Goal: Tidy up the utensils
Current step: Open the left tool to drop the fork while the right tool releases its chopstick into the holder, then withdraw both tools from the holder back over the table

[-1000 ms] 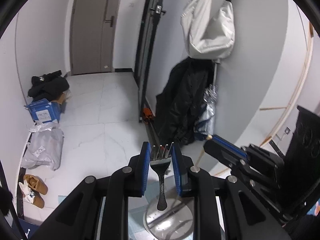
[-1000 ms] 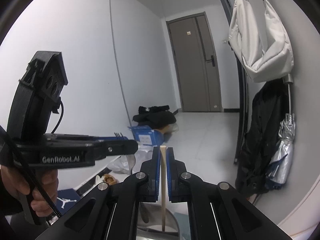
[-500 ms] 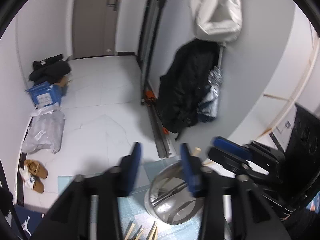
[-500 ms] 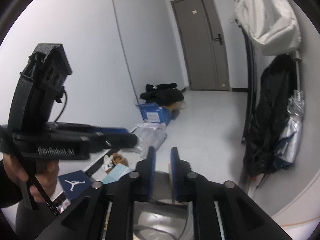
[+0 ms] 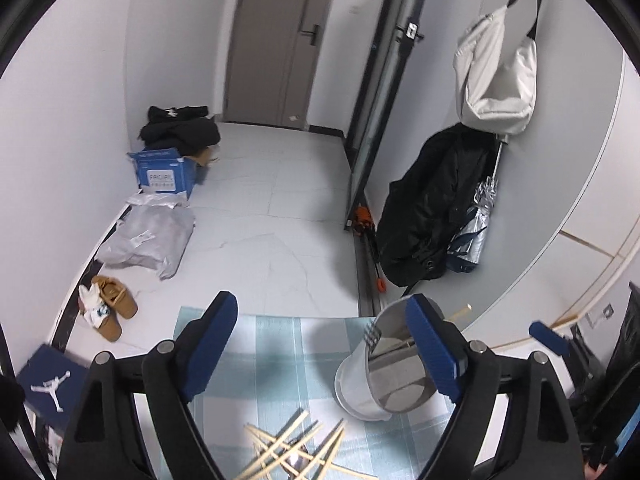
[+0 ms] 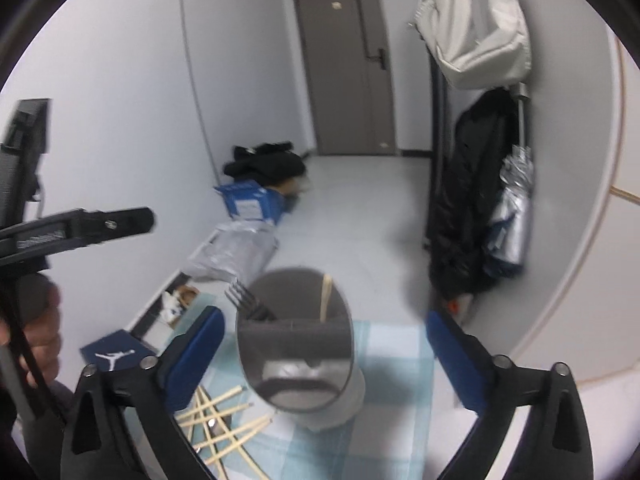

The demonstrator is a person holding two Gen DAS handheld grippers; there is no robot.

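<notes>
The left gripper (image 5: 324,344) stands wide with nothing between its blue pads; its jaws have just been opening. The right gripper (image 6: 320,356) is spread wider still, likewise just opened and holding nothing.

A metal utensil holder (image 6: 296,344) stands on a pale blue checked cloth (image 5: 276,344), toward the cloth's far right part. In the right wrist view it sits directly ahead, in the gap between the two open pads but touched by neither. In the left wrist view it lies off to the right, partly behind the right-hand pad. A divider splits the holder into two compartments. A fork (image 6: 248,300) leans tines-up out of the far compartment at its left side, and a single chopstick (image 6: 326,296) stands in the same compartment at the right.

A loose heap of chopsticks (image 5: 292,452) lies crossed on the cloth near its front edge, below and between the left gripper's pads, and left of the holder. Something small and metallic shows under the heap; what it is cannot be told.

A hand (image 6: 44,344) grips the left tool's handle at the left edge of the right wrist view
</notes>
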